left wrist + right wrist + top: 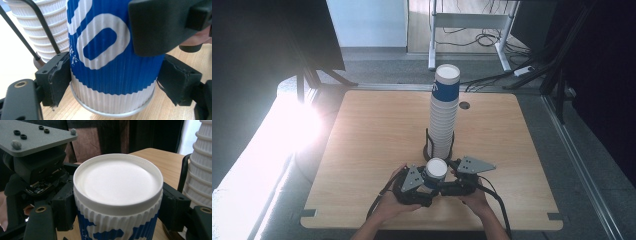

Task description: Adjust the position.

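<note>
**Upturned blue-and-white cup held between two grippers**

Item: one blue-and-white ribbed paper cup [435, 172], standing upside down, its wide rim on the pale wooden worktop [362, 150] and its white base facing up. It sits near the worktop's 6 o'clock edge, just at 6 o'clock of the cup stack.

Left gripper [424, 182]: comes in from 8 o'clock of the cup. In the left gripper view its black fingers [58, 77] sit low on the cup wall, one on each side, closed against it just above the rim.

Right gripper [451, 176]: comes in from 4 o'clock of the cup. In the right gripper view its fingers [65, 210] are clamped on the cup higher up, just under the white base.

Nearby: a tall stack of white ribbed paper cups [443, 117], the top one blue-banded, upright in a black wire holder [428, 145] at the worktop's centre.
</note>
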{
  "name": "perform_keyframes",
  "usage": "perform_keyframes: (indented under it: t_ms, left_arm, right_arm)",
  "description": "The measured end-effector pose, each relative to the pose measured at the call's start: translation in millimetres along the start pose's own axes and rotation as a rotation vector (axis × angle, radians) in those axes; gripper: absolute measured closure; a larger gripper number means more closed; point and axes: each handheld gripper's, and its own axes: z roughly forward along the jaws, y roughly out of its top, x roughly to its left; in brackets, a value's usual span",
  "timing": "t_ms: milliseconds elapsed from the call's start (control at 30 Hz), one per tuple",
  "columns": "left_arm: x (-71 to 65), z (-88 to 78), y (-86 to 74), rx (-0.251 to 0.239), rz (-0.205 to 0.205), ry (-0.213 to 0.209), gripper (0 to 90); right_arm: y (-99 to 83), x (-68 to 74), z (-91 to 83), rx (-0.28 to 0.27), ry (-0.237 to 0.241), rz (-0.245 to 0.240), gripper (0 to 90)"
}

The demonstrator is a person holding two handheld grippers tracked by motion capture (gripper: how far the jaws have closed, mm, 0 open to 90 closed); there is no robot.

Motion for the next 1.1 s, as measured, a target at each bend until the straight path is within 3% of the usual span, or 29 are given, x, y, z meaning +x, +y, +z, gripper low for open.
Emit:
perform_keyframes:
  t_ms: [367, 600, 800, 867, 933, 1033, 1100]
  left_arm:
    - [-0.1, -2.0, 1.4, 0.015, 0.033, 0.004, 19.0]
    - [-8.8, -1.7, 2.6, 0.036, 0.070, 0.019, 19.5]
    - [-10.7, -0.8, -2.7, 0.034, 0.068, 0.033, 19.8]
    - [-10.9, -0.8, -2.7, 0.036, 0.037, 0.031, 19.8]
    - [-12.7, -2.7, -4.7, 0.046, 0.057, 0.051, 20.0]
    - [-11.4, -5.9, -7.8, 0.049, 0.057, 0.050, 19.9]
    - [-11.1, -3.7, -8.9, 0.039, 0.053, 0.041, 20.0]
  right_arm:
    - [-2.3, -2.2, -0.3, -0.003, -0.001, 0.029, 26.6]
    - [-4.7, -4.3, -7.8, 0.006, 0.015, 0.071, 26.3]
    - [-5.9, -5.9, -6.5, 0.043, 0.033, 0.066, 26.1]
    - [-6.9, -7.6, -5.4, 0.047, 0.041, 0.083, 26.1]
    - [-7.1, -10.1, -4.8, 0.050, 0.057, 0.091, 26.1]
    - [-7.9, -9.5, -1.9, 0.063, 0.073, 0.097, 26.2]
    - [-7.1, -6.4, -0.4, 0.075, 0.061, 0.071, 26.1]
